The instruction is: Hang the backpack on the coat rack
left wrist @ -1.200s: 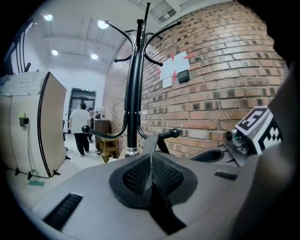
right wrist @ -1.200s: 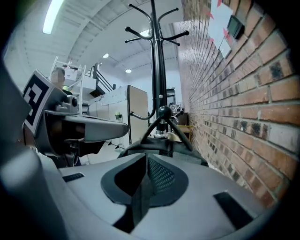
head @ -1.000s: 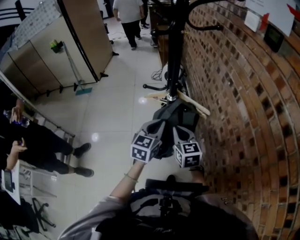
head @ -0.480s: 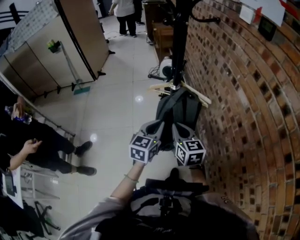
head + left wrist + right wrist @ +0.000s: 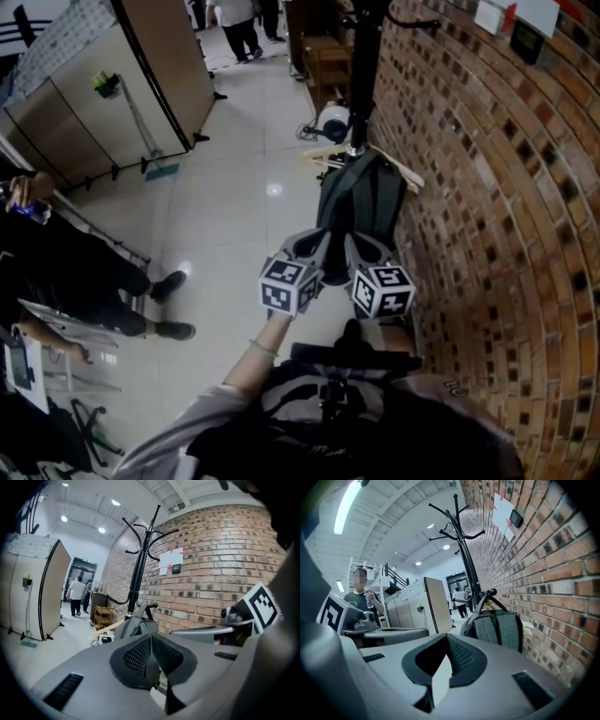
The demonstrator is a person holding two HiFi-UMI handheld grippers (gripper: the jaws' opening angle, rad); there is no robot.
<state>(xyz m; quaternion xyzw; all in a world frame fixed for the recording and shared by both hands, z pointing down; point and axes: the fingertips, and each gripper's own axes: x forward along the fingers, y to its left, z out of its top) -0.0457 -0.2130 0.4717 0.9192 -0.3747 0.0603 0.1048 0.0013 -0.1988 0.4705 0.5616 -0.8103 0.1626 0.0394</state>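
Against the wall: the backpack hangs flat to the bricks. Its top handle is looped over a low hook of the rack, close to the pole.
Change: a second ago your two grippers overlapped the backpack's lower half in the head view. Now the whole backpack shows, and both grippers sit nearer you, apart from it.
Meaning: the backpack stays on the hook with nothing of yours on it. Judged from that, the hang is done and you are backing away.
Left gripper: jaws closed pad to pad, nothing between them, touching nothing.
Right gripper: jaws together likewise and empty. The backpack is ahead of it, not in contact.
Around: a wooden hanger lies just beside the backpack's top. A bystander is off to your left, well apart.
Watch: the handle's seat on the hook is small in every view, so how deep it sits cannot be told.
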